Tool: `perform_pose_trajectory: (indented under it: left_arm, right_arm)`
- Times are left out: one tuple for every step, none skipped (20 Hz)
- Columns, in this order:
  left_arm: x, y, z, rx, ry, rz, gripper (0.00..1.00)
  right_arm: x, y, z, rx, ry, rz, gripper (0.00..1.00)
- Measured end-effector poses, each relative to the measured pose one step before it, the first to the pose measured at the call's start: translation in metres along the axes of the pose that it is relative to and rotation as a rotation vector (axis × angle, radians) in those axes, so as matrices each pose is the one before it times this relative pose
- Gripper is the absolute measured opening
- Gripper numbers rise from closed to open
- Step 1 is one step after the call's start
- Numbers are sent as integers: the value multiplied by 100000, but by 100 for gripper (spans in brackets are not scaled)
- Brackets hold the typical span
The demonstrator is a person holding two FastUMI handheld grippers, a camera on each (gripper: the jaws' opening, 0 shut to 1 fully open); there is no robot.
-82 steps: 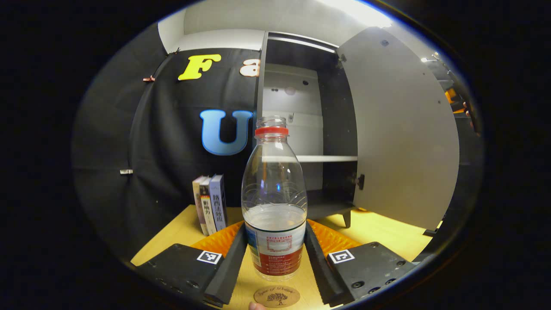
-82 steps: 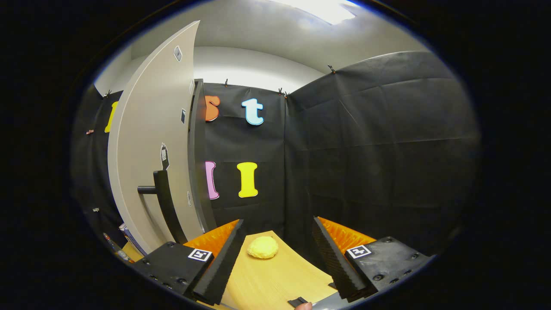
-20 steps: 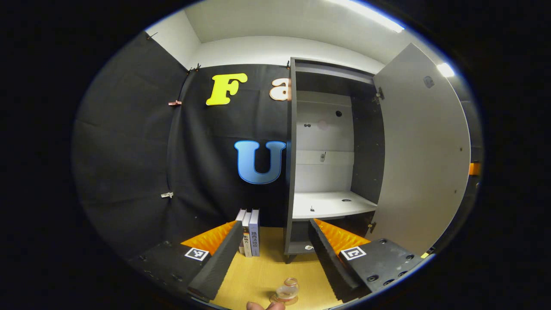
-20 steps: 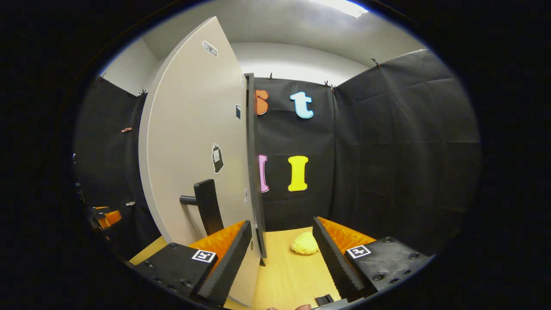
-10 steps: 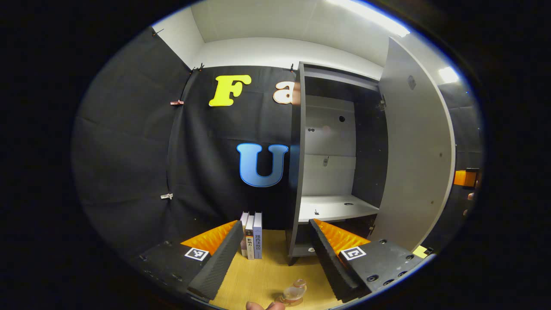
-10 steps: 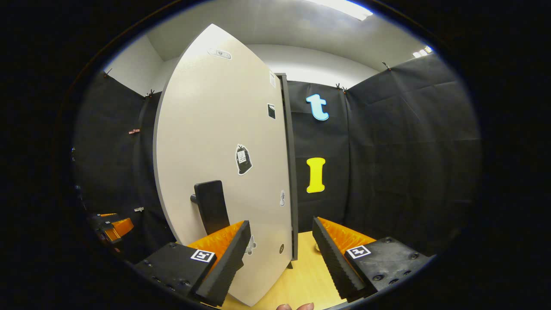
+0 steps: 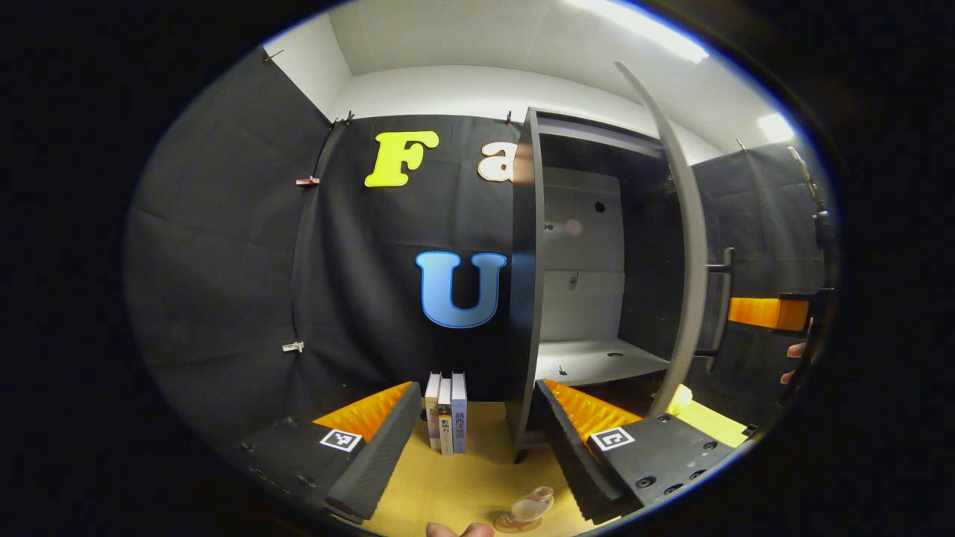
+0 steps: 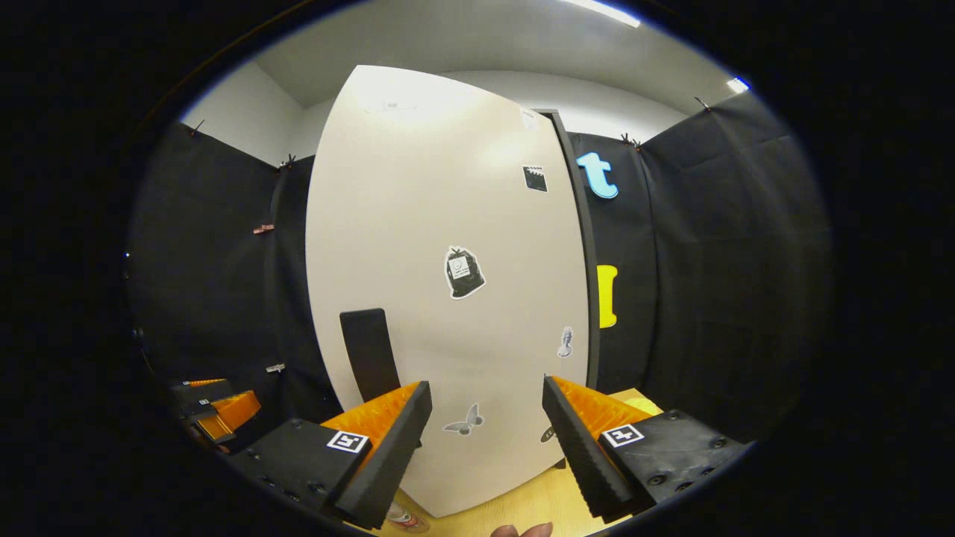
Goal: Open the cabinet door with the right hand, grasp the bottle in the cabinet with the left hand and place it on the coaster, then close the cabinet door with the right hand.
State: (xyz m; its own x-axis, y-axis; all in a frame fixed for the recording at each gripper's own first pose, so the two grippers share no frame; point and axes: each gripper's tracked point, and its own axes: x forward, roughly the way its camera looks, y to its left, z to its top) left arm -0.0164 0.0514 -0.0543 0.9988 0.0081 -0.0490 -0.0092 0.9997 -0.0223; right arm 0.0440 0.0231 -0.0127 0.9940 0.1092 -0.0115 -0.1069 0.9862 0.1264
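Observation:
The clear bottle (image 7: 527,508) with no cap stands on the round coaster (image 7: 515,524) on the wooden table, low and just ahead of my left gripper (image 7: 477,389), which is open and holds nothing. The dark cabinet (image 7: 578,276) stands partly open, its pale door (image 7: 686,246) seen edge-on with the dark handle (image 7: 720,306) on its outer side. In the right gripper view the door face (image 8: 448,246) is close in front. My right gripper (image 8: 486,384) is open right before it, to the right of the handle (image 8: 365,350). Whether its fingers touch the door I cannot tell.
Three books (image 7: 446,421) stand upright left of the cabinet. A yellow lump (image 7: 683,399) lies on the table (image 7: 448,485) behind the door. The right gripper (image 7: 776,313) and a hand show past the door. The left gripper (image 8: 216,406) appears at the far left.
The door has swung a good way toward the cabinet, with my right gripper following its outer face. The left gripper stays open, back from the bottle it let go of earlier.

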Motion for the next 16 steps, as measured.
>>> perform_pose_trajectory:
  left_arm:
    - [88, 49, 91, 62, -22, -176, 97]
    - [24, 7, -148, -23, 199, -379, 96]
    - [5, -112, 22, -108, 172, -375, 96]
    - [131, -70, -30, -35, 53, -352, 95]
    - [58, -147, 132, 42, -54, -522, 96]
    - [342, -279, 138, 181, -276, -315, 96]
    - [102, -321, 167, -76, -142, -391, 96]
    - [33, -361, -147, -57, 50, -538, 95]
    - [-168, -326, 29, -107, 54, -129, 95]
    - [-146, -427, -24, -95, 60, -561, 95]
    - [-114, -425, 33, -17, 85, -409, 95]
    - [-137, -235, 51, 325, -132, 50, 95]
    - [-166, -300, 304, 334, -743, 151, 96]
    - [-54, -446, 207, 245, -691, -443, 95]
    - [-98, -346, 126, 246, -192, -302, 96]
    - [-65, -308, -10, 311, 310, -35, 97]
  right_arm:
    - [2, 10, 53, 582, -36, 417, 97]
    - [-25, 42, 69, 262, -62, 107, 97]
    - [115, 278, 231, -471, -116, -94, 97]
    - [-8, -47, 84, -756, -455, -348, 97]
    - [162, 74, -53, -597, -280, -47, 97]
    - [5, -28, -14, -335, 18, -109, 97]
    - [3, -14, 13, -148, 152, -86, 97]
    - [-68, -24, 29, 10, 67, -151, 97]
    - [-54, -12, 0, -3, 81, -245, 97]
    - [-93, -37, -12, -250, 176, -325, 97]
    - [-22, 4, -44, -449, 191, -566, 97]
    - [-24, 44, 36, -513, 11, -226, 97]
    - [-8, 114, 16, -325, -106, -190, 97]
    - [-55, 39, 86, -245, -480, 25, 97]
    - [4, -63, 3, -374, -717, -721, 97]
    - [78, -34, 7, -507, -616, -740, 97]
